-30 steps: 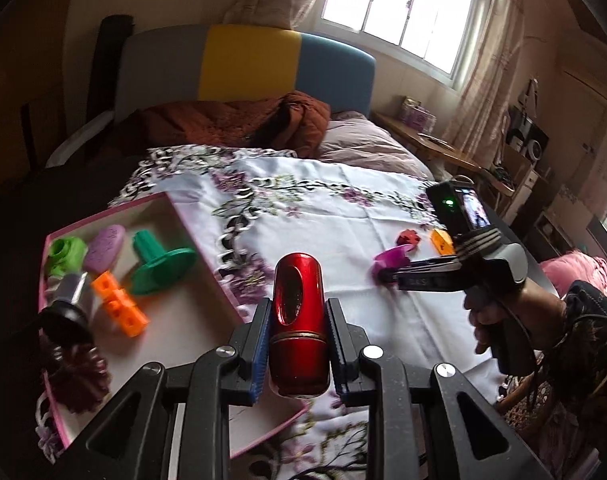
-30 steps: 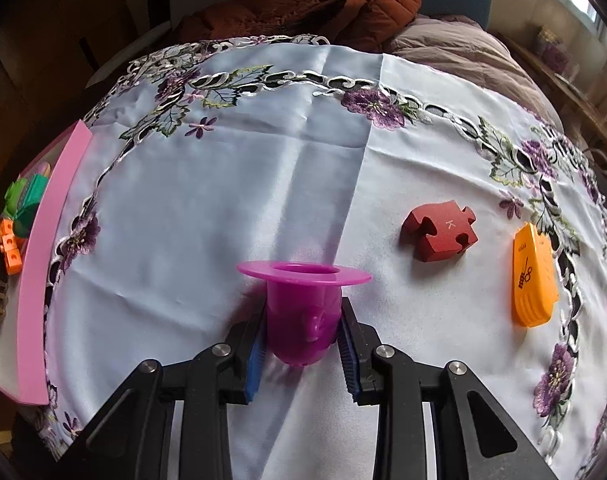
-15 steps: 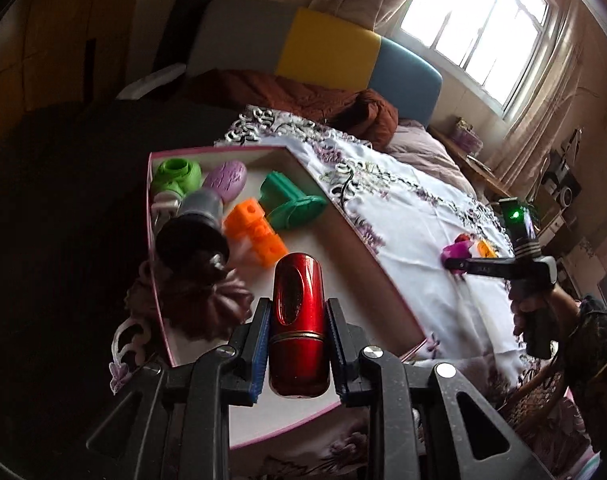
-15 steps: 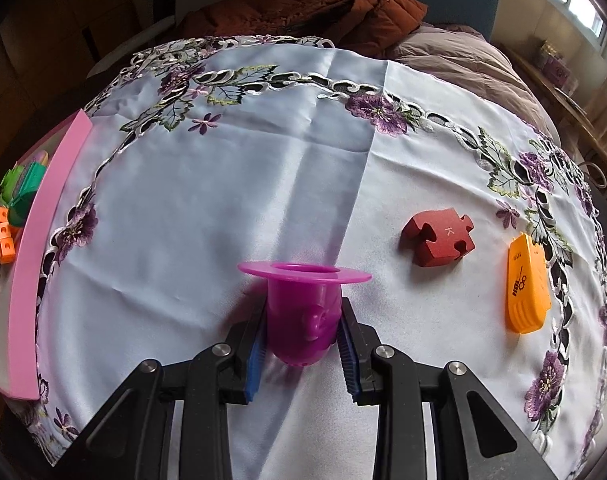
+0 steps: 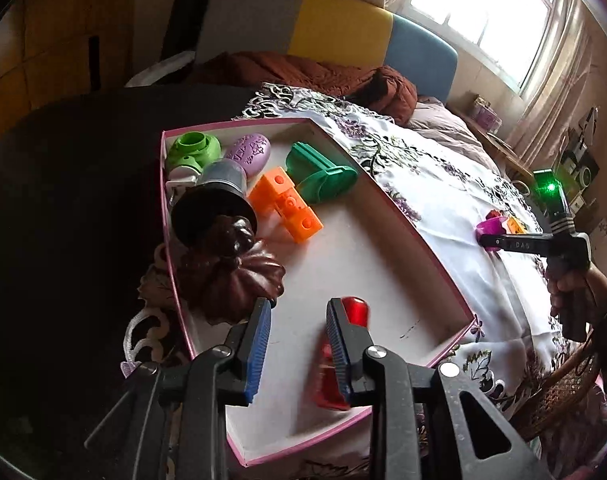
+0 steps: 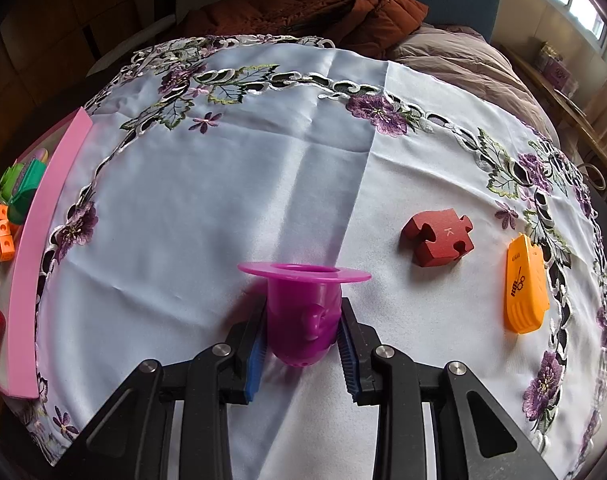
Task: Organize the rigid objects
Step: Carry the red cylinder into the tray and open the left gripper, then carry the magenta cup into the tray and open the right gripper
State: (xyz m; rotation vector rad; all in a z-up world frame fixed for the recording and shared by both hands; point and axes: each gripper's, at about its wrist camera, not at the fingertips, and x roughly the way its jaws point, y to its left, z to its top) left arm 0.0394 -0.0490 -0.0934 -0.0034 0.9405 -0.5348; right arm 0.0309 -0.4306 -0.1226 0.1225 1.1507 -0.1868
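White embroidered cloth [image 6: 231, 184] with purple flowers covers the bed, and a pink-rimmed tray [image 5: 387, 196] sits at its left edge under a bright window.

At the bottom of the left wrist view, the left gripper [image 5: 297, 346] hangs over the near part of the tray. Its jaws have just been opening and now stand spread, with bare tray floor between the blue pads. A red metallic capsule [image 5: 353, 312], blurred, lies half hidden behind the right-hand finger, outside the gap and not clamped. Just left of the gripper sits a dark brown fluted piece [image 5: 231, 276] with a black and grey cap [image 5: 215, 200] beyond it. Further up the tray lie an orange block piece [image 5: 287, 204], a green flanged part [image 5: 319, 176], a lilac oval [image 5: 249, 152] and a light green ring part [image 5: 193, 150].

At the right edge of that view a hand [image 5: 571, 284] holds the right gripper [image 6: 301, 340]. In its own view, its pads pinch the body of a magenta flanged cup [image 6: 303, 312], low centre. To the right on the cloth lie a red puzzle piece [image 6: 437, 238] and, further right, an orange tag [image 6: 523, 288], well apart from the cup.
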